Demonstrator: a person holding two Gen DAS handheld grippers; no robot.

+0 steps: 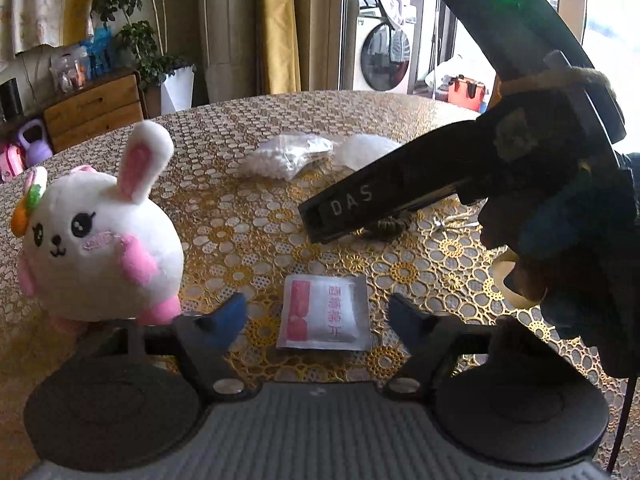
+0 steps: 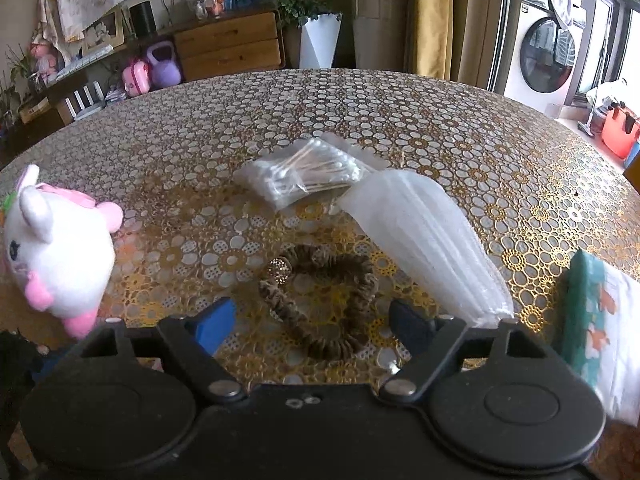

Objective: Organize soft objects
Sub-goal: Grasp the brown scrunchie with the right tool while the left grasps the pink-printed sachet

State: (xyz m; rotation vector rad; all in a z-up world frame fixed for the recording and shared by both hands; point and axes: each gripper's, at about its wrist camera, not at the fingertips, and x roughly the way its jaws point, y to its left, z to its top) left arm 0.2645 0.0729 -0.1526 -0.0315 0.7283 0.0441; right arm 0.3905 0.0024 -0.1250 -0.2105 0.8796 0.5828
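Note:
A white and pink plush rabbit [image 1: 96, 240] [image 2: 60, 256] stands at the left of the round table. A small white and pink sachet [image 1: 324, 312] lies flat between the blue pads of my left gripper [image 1: 320, 316], which is open and does not touch it. My right gripper [image 2: 312, 324] hovers open over a brown hair scrunchie [image 2: 324, 304] with a gold bead; its pads stand clear of it. In the left wrist view the right gripper's black body [image 1: 460, 176] crosses from the right. A bag of cotton swabs [image 2: 304, 176] and a pack of white masks [image 2: 424, 236] lie farther back.
The table wears a gold flower-patterned lace cloth [image 2: 400, 112]. A teal and white tissue pack [image 2: 600, 332] sits at the right edge. Behind the table are a wooden drawer chest [image 2: 228, 44], a white planter [image 2: 320, 40], yellow curtains and a washing machine [image 2: 544, 56].

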